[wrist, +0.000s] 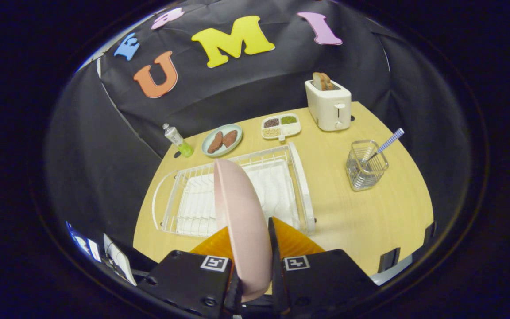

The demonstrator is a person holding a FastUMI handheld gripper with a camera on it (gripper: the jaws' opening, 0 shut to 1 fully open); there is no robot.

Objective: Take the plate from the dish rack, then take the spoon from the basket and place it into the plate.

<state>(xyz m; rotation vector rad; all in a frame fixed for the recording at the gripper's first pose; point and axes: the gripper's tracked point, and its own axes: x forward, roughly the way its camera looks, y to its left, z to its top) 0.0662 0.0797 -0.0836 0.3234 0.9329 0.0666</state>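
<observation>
— What is your gripper (255, 270) doing?
— I am pinching the pink plate (241, 212). My two fingers press on it, one on each side. The plate stands on its edge, up above the rack (299, 186).
— What is in the rack?
— I see just a white cloth under the wires. The rack sits on the desk (361, 217).
— Where is the spoon?
— The spoon (385, 144) stands in the wire basket (365, 170), off to the right of the rack. Its checked handle sticks out.
— What else holds things?
— A green dish (222, 140) has two brown patties. A white tray (281, 126) has seeds. The toaster (328, 105) has bread.
</observation>
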